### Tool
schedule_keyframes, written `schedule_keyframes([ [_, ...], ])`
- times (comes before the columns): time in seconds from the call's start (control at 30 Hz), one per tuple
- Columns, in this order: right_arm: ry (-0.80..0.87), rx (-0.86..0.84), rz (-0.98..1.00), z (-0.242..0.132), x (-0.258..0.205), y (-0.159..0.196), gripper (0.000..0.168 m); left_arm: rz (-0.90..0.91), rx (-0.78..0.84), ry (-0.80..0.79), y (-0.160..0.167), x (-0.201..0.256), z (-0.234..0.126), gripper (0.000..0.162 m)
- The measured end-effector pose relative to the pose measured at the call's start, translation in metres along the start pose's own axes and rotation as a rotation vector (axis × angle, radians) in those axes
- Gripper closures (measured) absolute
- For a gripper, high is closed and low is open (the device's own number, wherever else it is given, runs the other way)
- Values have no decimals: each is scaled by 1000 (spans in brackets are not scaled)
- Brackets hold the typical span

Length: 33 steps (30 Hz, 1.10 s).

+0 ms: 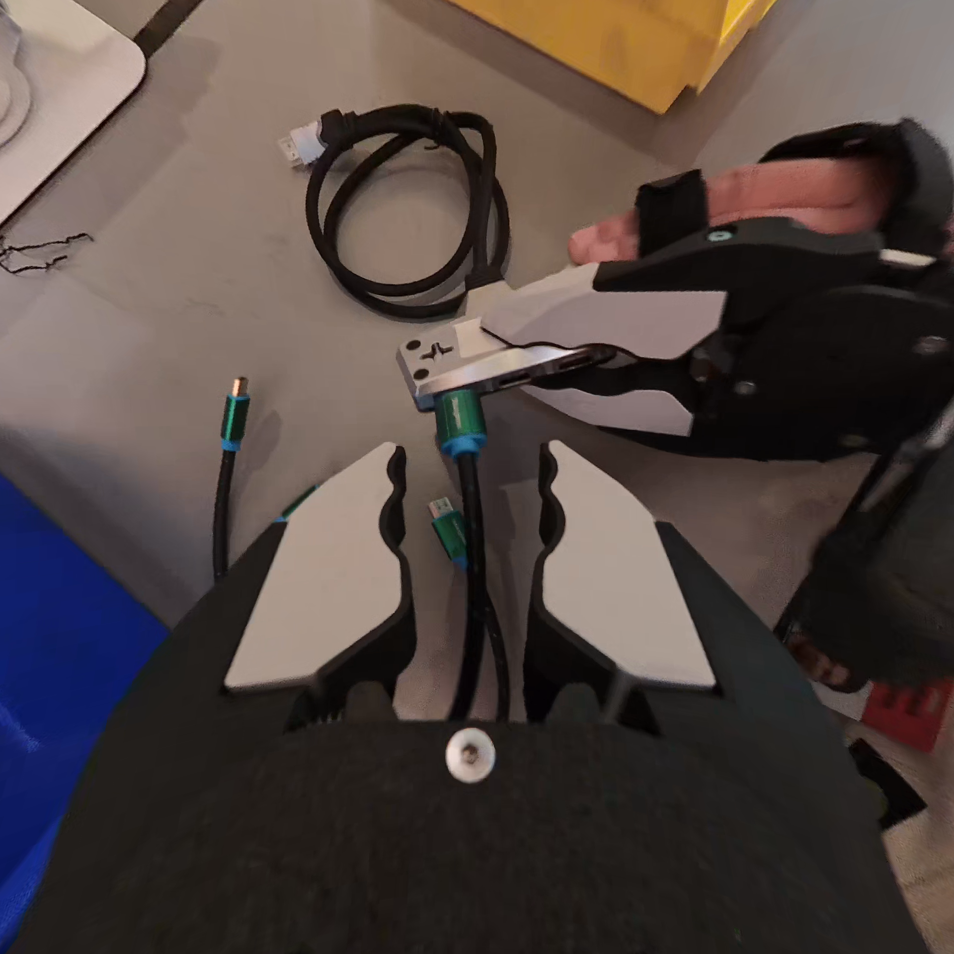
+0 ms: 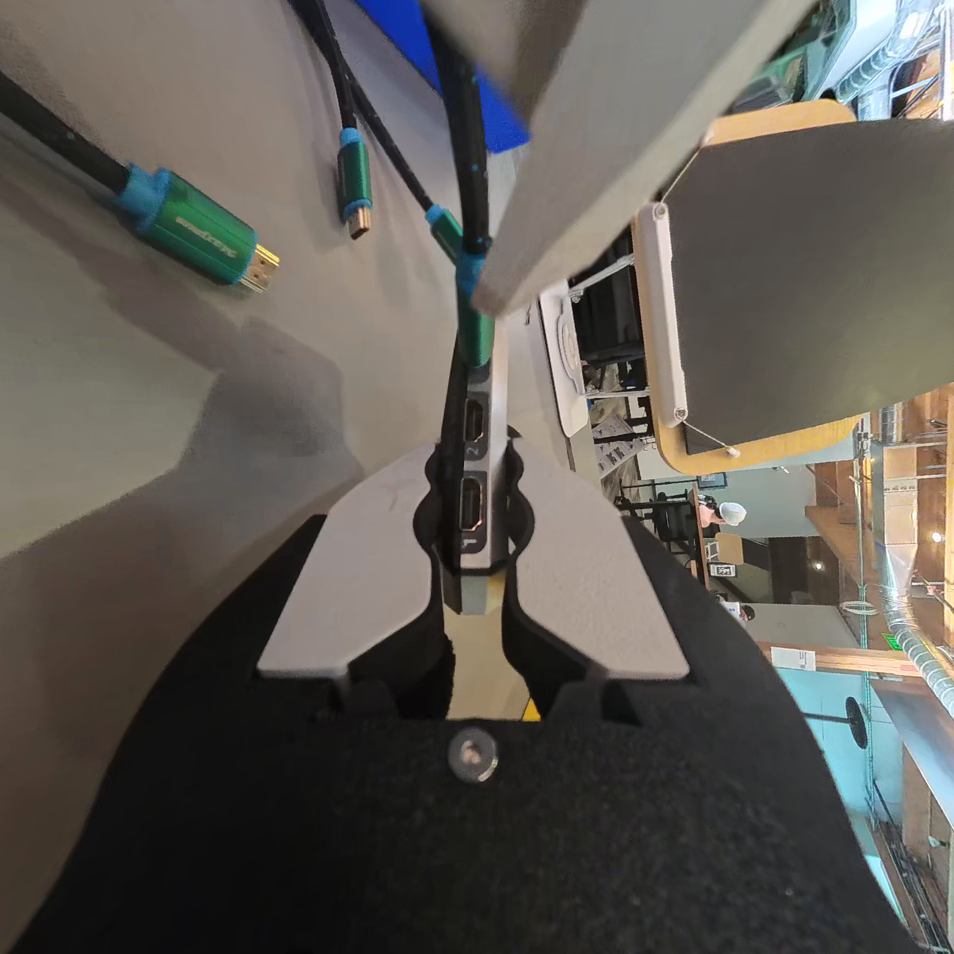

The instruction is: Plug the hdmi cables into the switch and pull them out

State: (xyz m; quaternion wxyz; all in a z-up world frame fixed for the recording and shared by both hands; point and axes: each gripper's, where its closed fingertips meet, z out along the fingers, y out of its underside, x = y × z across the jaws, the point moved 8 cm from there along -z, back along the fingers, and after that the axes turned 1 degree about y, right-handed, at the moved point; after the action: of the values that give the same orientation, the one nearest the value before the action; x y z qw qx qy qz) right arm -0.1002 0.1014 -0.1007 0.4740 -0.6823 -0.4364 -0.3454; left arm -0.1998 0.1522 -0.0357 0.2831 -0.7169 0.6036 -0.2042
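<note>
Left wrist view: the left gripper (image 1: 472, 459) gapes wide around a black cable, just behind its green plug (image 1: 455, 417) seated in the switch (image 1: 449, 369). Right wrist view: the right gripper (image 2: 472, 464) clamps the switch (image 2: 477, 464), plug (image 2: 477, 335) beyond it.

A matte grey worktop (image 1: 217, 268) fills the left wrist view; a yellow box (image 1: 619, 46) sits at its far edge, a blue cloth (image 1: 62, 593) at the near left, a white tray (image 1: 67, 93) in the far corner; the right wrist view shows a wood-edged grey panel (image 2: 805, 289) and silver ducting (image 2: 929, 671) beyond.
</note>
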Motion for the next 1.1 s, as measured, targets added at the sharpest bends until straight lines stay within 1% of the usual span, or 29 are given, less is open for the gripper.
schedule_keyframes([
  [0.13,17,17,-1,-5,1,-3,146,-43,-88,29,-4,-7,20,113],
  [0.2,29,9,-19,-5,2,-3,146,-61,-114,73,-2,-7,26,125],
  [0.23,29,9,-25,-6,1,-3,146,-66,-121,88,-1,-6,28,137],
  [0.33,18,-6,-18,-5,1,-2,146,-46,-115,54,-2,-5,29,139],
  [0.5,-11,-60,34,2,3,-1,146,5,-73,-56,1,1,27,139],
  [0.73,-25,-29,27,3,-2,-14,146,-59,-45,-73,16,-1,18,139],
  [0.8,-63,28,-5,4,-6,-15,146,-93,-82,-19,20,-6,20,139],
  [0.9,-47,271,-95,-1,-4,-8,145,-149,-65,117,23,-13,18,140],
  [1.0,-90,287,-187,3,-5,4,126,-140,-71,244,23,-10,15,140],
  [1.1,-126,392,-240,0,-11,0,124,-104,-86,265,23,-10,15,140],
])
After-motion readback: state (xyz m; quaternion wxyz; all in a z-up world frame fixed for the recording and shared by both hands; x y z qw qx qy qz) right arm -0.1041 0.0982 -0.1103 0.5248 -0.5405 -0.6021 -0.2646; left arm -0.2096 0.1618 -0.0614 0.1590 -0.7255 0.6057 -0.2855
